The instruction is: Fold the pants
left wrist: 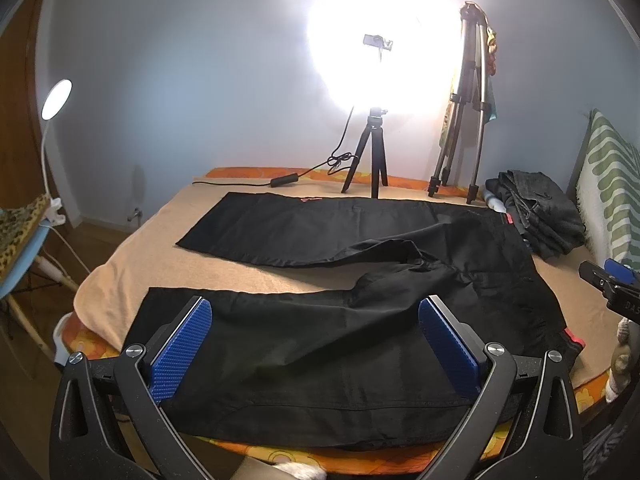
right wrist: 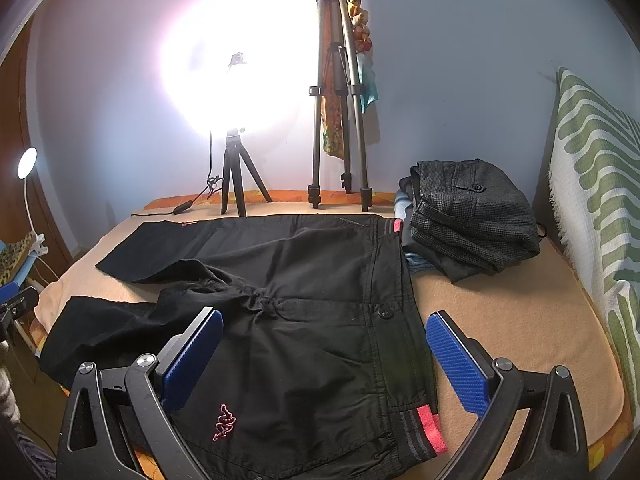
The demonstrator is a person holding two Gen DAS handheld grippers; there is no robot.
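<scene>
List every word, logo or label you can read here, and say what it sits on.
"DAS": partial raised letters on the right gripper, cut off in the left wrist view.
Pink embroidered figure logo on the black pants: no words.
Small pink mark near the far leg hem: too small to read.

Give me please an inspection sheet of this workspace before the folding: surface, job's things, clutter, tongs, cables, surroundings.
Surface: bed with a peach blanket, orange patterned sheet at the edges.
Job's things: black pants spread flat, legs apart, not yet folded; waistband toward the right tongs.
Clutter: pile of dark folded clothes beside the waistband.
Tongs: left tongs open above the near leg; right tongs open above the hip area; neither touches cloth.
Cables: black cable with inline switch lying on the bed behind the pants.
Surroundings: ring light on a small tripod, tall folded tripod, green-patterned cushion, desk lamp.
</scene>
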